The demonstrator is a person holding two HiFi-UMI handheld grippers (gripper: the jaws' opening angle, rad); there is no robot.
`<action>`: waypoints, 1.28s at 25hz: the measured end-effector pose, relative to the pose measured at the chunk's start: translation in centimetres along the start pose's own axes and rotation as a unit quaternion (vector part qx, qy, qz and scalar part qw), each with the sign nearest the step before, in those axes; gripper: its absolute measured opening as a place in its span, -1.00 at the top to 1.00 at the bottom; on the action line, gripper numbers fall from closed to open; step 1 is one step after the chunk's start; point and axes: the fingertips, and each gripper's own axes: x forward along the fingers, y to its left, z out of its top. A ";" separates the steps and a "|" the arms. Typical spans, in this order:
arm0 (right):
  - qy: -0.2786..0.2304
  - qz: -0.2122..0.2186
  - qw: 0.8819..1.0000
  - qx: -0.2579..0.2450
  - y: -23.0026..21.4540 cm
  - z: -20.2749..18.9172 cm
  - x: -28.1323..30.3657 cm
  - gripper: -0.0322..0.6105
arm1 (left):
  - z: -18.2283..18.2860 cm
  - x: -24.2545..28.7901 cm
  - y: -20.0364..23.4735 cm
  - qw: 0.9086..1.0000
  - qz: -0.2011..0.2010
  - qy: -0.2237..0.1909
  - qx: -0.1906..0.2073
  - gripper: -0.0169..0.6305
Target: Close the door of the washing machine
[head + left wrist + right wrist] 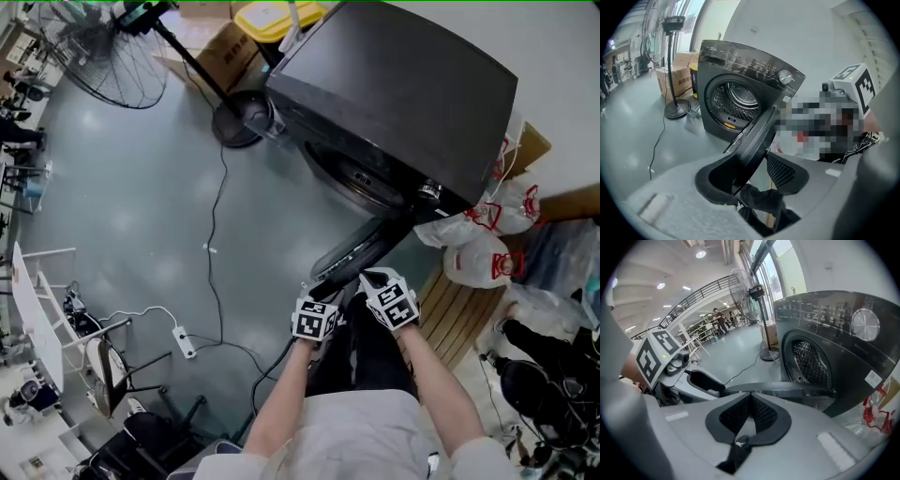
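Washing machine door ajar, lower rim hidden between spread left tool; right tool pressed together.

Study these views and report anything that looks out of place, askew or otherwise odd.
The washing machine has its door wide open, jutting into the room. A white power strip lies loose on the floor, with cables trailing around it. Plastic bags are heaped beside the machine.

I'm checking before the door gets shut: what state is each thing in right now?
washing machine door, open, swung out
left gripper, open, door edge between its jaws
right gripper, shut, holding nothing
drum, no laundry visible
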 end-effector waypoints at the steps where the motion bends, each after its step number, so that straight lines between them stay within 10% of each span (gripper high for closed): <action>1: -0.001 -0.001 1.000 0.002 -0.1 0.1 0.2 0.89 | 0.2 0.0 0.2 1.000 0.002 0.000 0.000 0.33; 32: -0.050 0.005 0.994 0.093 -1.5 3.9 2.8 0.89 | 5.3 0.6 5.1 0.998 0.056 -0.004 0.013 0.19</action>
